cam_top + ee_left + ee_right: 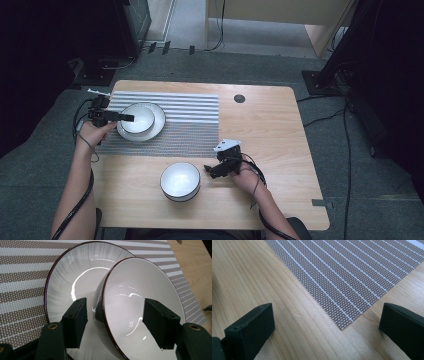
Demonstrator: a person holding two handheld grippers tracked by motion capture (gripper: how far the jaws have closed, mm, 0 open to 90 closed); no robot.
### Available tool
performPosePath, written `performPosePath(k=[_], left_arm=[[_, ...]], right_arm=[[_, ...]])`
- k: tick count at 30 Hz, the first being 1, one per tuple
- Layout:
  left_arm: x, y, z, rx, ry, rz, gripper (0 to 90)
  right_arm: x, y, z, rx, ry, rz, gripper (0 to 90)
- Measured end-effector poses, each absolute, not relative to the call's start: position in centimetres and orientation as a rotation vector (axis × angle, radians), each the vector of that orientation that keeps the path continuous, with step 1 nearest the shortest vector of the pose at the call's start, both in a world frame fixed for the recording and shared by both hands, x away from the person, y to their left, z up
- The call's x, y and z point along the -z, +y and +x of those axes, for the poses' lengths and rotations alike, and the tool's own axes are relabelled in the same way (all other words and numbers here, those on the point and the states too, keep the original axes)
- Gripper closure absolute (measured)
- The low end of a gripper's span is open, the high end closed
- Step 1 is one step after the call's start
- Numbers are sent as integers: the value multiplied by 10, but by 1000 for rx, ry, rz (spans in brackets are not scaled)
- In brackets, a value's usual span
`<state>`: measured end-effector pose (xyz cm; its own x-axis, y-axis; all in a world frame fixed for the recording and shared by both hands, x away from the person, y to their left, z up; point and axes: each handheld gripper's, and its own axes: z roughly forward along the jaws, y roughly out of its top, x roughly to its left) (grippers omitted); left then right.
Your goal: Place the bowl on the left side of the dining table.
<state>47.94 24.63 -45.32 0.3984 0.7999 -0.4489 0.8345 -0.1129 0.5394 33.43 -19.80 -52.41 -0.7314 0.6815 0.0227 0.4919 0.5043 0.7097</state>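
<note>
A white bowl with a dark rim (140,117) (140,285) sits in a larger white plate (159,120) (67,272) on the striped placemat (190,120) (20,277) (352,272). My left gripper (125,118) (116,312) is open at the bowl's left edge. One jaw is outside the bowl's wall over the plate, the other is over the bowl's inside, and the rim lies between them. A second white bowl (180,179) stands on the bare wood near the front. My right gripper (212,172) (327,322) stands open just right of it, above the placemat's corner, holding nothing.
The wooden table (270,135) (262,277) has a round cable hole (239,98) at the back. Its right half is bare wood. Cables and dark stands lie on the floor around the table.
</note>
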Motion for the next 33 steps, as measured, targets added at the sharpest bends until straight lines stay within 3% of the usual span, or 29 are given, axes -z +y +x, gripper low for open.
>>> performPosePath(k=[33], left_arm=[[418, 238, 455, 28, 1347, 1903, 344]], right_arm=[[524, -198, 336, -1054, 2497, 979, 0]])
